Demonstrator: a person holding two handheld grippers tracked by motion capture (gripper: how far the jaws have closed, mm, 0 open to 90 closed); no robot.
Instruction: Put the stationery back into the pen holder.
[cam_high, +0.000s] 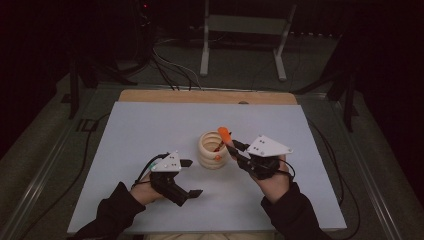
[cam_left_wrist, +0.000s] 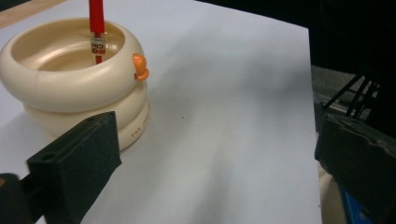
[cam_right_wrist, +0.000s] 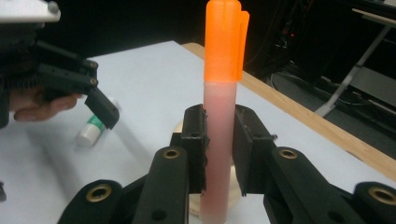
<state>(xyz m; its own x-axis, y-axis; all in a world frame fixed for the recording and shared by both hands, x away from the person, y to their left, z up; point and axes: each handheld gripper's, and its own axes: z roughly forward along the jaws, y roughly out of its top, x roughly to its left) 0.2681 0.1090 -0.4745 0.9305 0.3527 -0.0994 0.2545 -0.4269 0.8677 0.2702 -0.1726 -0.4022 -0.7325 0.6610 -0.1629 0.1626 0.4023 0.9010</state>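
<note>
Holder: cream ringed pen holder (cam_high: 212, 150), stacked-ring shape, stood upright near centre of the counter (cam_high: 150, 130); small orange duck-like knob (cam_left_wrist: 139, 66) on its side; faint lettering low on the wall, too small to read.
Inside holder: red pen (cam_left_wrist: 96, 23) standing in it, leaning on the inner wall, white label band partway down; in the high view a red stick shows w/in the rim.
Highlighter: orange-capped highlighter (cam_right_wrist: 222, 93), pinkish translucent barrel, upright, cap up w/ clip to one side; held above/just beside holder's right rim, lower end over the holder as seen in right tool view. Can't tell if the tip is inside.
Right tool (cam_high: 234, 146): clenched on highlighter barrel, both jaws pressed to its sides, below the cap.
Left tool (cam_high: 190, 177): released, jaws wide apart, nothing between; sat left of holder, near but not touching.
Other: white tube w/ green band (cam_right_wrist: 91, 130) lay on counter near left tool, seen in right tool view.
Counter: pale sheet over wooden board, wood edge at far side.
</note>
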